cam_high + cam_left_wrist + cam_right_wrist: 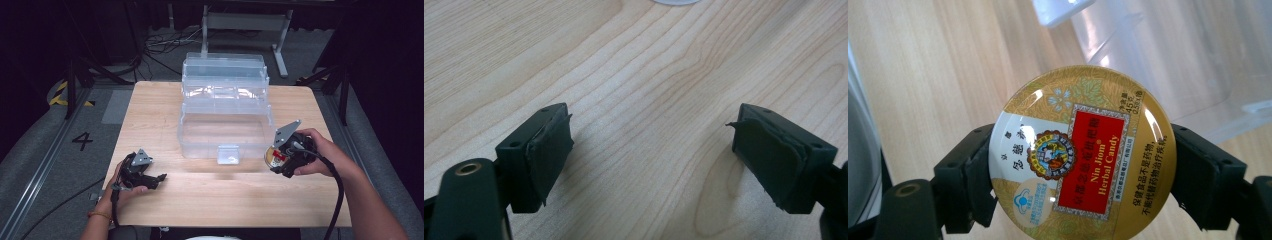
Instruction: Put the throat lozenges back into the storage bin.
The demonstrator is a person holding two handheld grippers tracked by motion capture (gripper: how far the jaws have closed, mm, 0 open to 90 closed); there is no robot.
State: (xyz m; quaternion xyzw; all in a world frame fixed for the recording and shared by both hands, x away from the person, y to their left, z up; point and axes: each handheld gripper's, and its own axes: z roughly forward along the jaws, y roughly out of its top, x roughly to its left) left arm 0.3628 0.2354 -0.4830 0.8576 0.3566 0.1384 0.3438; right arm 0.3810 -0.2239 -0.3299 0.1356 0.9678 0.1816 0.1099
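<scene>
Dark workroom, grey floor with cables and a painted numeral; wooden table [150, 100] at centre, light grain, mostly bare.

Item 1. Clear plastic organiser box [225, 107], lid thrown back and tiered trays stepped away from the person, front latch hanging toward the near edge. Lowest compartment open to the top; it looks empty, though the clear walls make this hard to confirm.

Item 2. Right gripper [281, 161], held in the person's right hand just beside the box's near right corner, above the table. Jaws closed across the rim of item 4, gripping it on two opposite sides.

Item 3. Left gripper [159, 178], low over the table near the front left, well apart from the box. Jaws spread wide with nothing between them.

Item 4. Round gold candy tin [1082, 152], red label, lid shut, carried on edge and lifted off the wood.

Progress, as judged: tin picked up and brought to the box; still to do, lowering it into a compartment, releasing, and perhaps closing the lid.
</scene>
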